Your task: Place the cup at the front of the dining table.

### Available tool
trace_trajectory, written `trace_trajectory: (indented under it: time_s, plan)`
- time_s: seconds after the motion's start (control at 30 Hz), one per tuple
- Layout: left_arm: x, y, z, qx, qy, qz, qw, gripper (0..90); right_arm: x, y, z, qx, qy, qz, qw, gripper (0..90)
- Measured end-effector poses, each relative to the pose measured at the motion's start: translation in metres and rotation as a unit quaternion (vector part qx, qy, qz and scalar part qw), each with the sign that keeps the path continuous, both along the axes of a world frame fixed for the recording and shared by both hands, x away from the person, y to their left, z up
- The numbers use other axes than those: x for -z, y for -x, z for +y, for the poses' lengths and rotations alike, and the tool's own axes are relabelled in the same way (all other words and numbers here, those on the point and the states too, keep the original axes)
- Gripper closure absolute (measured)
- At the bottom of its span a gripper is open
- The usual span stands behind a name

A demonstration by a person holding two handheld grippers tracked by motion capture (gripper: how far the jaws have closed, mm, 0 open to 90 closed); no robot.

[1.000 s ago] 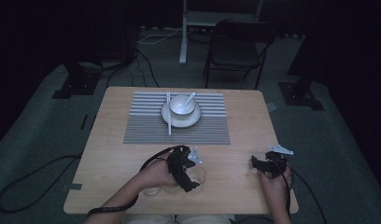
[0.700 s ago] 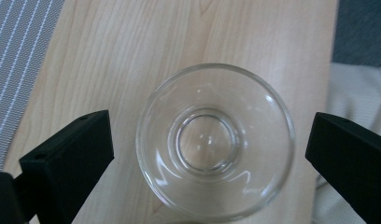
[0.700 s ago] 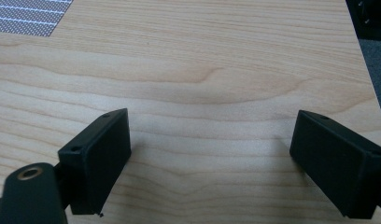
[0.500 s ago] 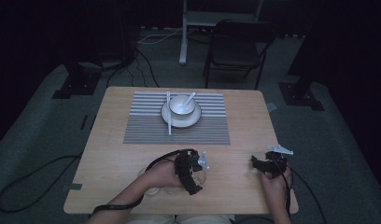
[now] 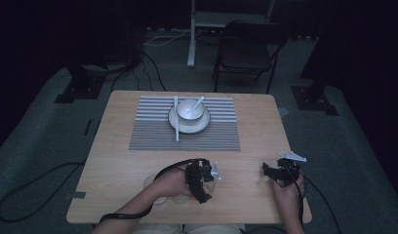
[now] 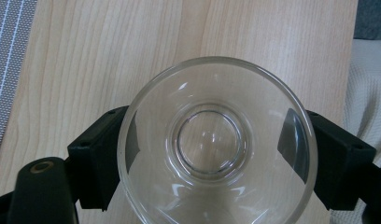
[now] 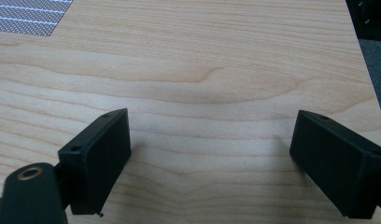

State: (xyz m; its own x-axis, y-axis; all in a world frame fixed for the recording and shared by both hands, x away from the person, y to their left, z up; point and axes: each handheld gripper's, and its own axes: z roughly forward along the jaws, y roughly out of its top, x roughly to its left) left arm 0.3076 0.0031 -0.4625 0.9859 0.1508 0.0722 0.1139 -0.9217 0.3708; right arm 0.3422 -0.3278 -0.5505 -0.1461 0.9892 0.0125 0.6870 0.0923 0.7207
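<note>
Two grippers over the near edge of the wooden worktop (image 5: 119, 161), one in each hand. Left gripper (image 6: 215, 154) clamped on a clear glass bowl (image 6: 216, 144), black jaws pressed against its outer wall on either side, rim facing the camera, round base plain to see through the glass with wood grain behind it. Whether the bowl rests on the worktop or hangs just above it, impossible to say. From the high view, left gripper (image 5: 199, 180) gripped by the left hand (image 5: 170, 184), more clear glassware showing faintly under and beside that hand, too dim to count. Cable looping back from the gripper toward the near edge.

Right gripper (image 7: 216, 163) with jaws spread wide, bare wood between them, nothing touching either one. Seen from above, right gripper (image 5: 280, 171) held by the right hand (image 5: 287, 187), well apart from the left gripper's jaws, grey three-cornered plate on top.

Far beyond both sets of jaws, a grey striped placemat (image 5: 185, 134), carrying a white plate (image 5: 189, 124) with a white bowl (image 5: 189, 110) on it, a spoon (image 5: 199, 102) leaning in the bowl. One white chopstick-like stick (image 5: 176, 117) lying across the plate's edge beside the bowl. Corner of the placemat (image 7: 32, 16) also ahead of the right jaws, off to one side.
</note>
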Motion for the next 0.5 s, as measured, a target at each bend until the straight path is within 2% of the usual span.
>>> trace_trajectory:
  time_s: [0.1,0.33,0.5]
  plan:
    - [-0.0003,-0.0007,-0.0002,0.002,0.000,0.001,1.0000,17.8,0.0000,0.0000,0.0000,0.000,0.000,0.000,1.0000,11.8]
    - [-0.0003,-0.0045,-0.0017,-0.011,0.010,0.003,0.9999,18.0,0.0000,0.0000,0.0000,0.000,0.000,0.000,1.0000,11.8]
    - [-0.0015,-0.0095,-0.0033,-0.018,0.013,-0.003,0.9997,18.0,0.0000,0.0000,0.0000,0.000,0.000,0.000,1.0000,11.8]
